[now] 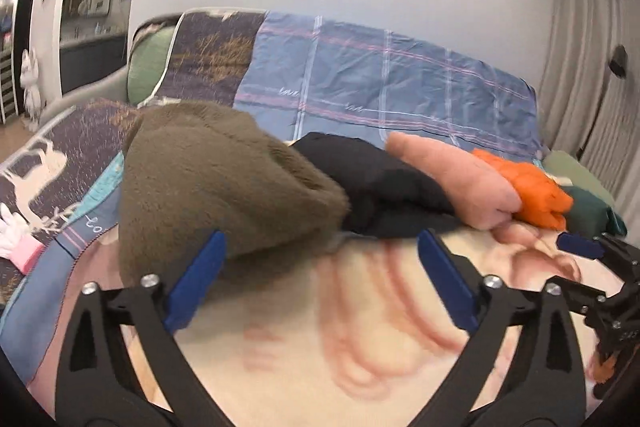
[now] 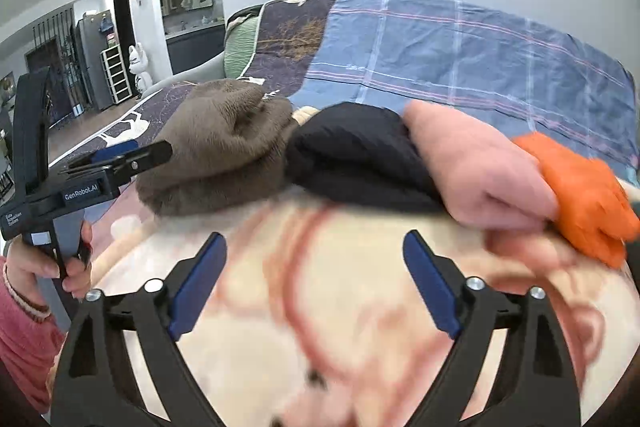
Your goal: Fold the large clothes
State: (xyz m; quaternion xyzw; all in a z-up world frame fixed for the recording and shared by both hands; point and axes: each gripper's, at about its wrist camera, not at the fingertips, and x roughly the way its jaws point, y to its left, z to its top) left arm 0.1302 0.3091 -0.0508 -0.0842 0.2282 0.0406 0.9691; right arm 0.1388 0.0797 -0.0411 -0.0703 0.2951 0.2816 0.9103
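A large cream garment with a red print [image 1: 340, 327] lies spread on the bed in front of both grippers; it also shows in the right wrist view [image 2: 320, 287], blurred. My left gripper [image 1: 320, 267] is open and empty just above its far edge. My right gripper [image 2: 316, 267] is open and empty over the same cloth. The left gripper also shows from the side in the right wrist view [image 2: 132, 155]. The right gripper's fingertips [image 1: 580, 247] show at the right of the left wrist view.
A row of folded clothes lies behind the cream garment: brown fleece [image 1: 208, 179], black [image 1: 380, 179], pink [image 1: 452, 175], orange [image 1: 532, 187] and dark green [image 1: 588, 207]. A blue plaid sheet [image 1: 400, 83] covers the bed. A white and pink sock [image 1: 20, 243] lies at left.
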